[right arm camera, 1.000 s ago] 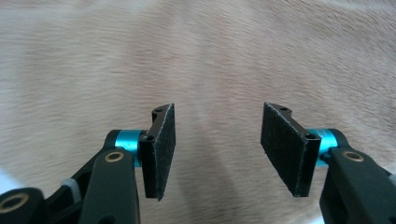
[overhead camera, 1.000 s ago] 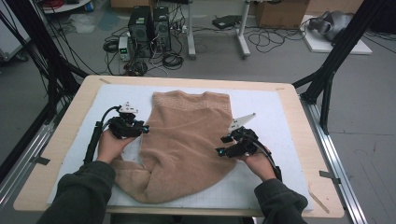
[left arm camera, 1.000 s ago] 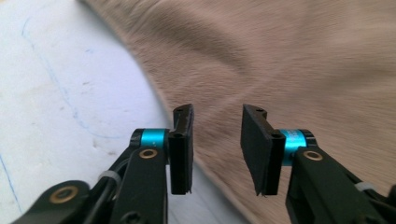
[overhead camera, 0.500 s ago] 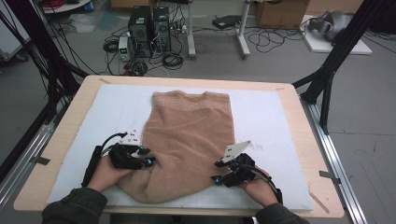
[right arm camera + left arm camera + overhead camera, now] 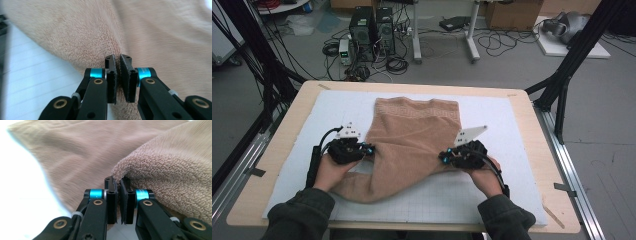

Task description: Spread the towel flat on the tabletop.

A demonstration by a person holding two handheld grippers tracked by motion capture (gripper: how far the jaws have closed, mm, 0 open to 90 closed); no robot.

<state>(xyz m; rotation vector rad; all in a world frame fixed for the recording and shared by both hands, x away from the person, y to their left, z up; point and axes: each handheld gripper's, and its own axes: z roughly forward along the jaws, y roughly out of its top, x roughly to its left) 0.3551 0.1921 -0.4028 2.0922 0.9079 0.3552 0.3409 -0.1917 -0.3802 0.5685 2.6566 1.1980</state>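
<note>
Your forearms enter at 6 o'clock in dark green sleeves [image 5: 297, 220], each hand wrapped around a gripper. Your left hand [image 5: 328, 170] carries the left gripper [image 5: 371, 150] at about 9 o'clock of the table centre, its jaws aimed toward 3 o'clock. Your right hand [image 5: 484, 172] carries the right gripper [image 5: 443, 159] at about 4 o'clock, its jaws aimed toward 9 o'clock. A grey three-cornered plate [image 5: 470, 134] tops the right gripper; a similar plate [image 5: 350, 131] tops the left.

In the left gripper view, the left gripper [image 5: 119, 185] has its jaws drawn narrow, pinching a raised fold of the tan towel [image 5: 160, 170]. In the right gripper view, the right gripper [image 5: 118, 61] likewise stands narrow, with a ridge of the towel [image 5: 82, 32] caught between its pads.

The towel [image 5: 412, 140] lies on the white gridded mat [image 5: 512, 125] that covers the wooden table [image 5: 287, 130], near its centre. Its long axis runs from 6 to 12 o'clock; the banded hem sits at the 12 o'clock end, and the near end spreads toward 7 o'clock, bunched and curved. Both side edges are drawn inward where you hold them.

Beyond the table at 12 o'clock, the floor holds computer towers [image 5: 372, 25], loose cables [image 5: 507, 42] and cardboard boxes [image 5: 507, 12]. Black frame struts [image 5: 577, 55] stand at 2 o'clock, with more struts at 10 o'clock.
</note>
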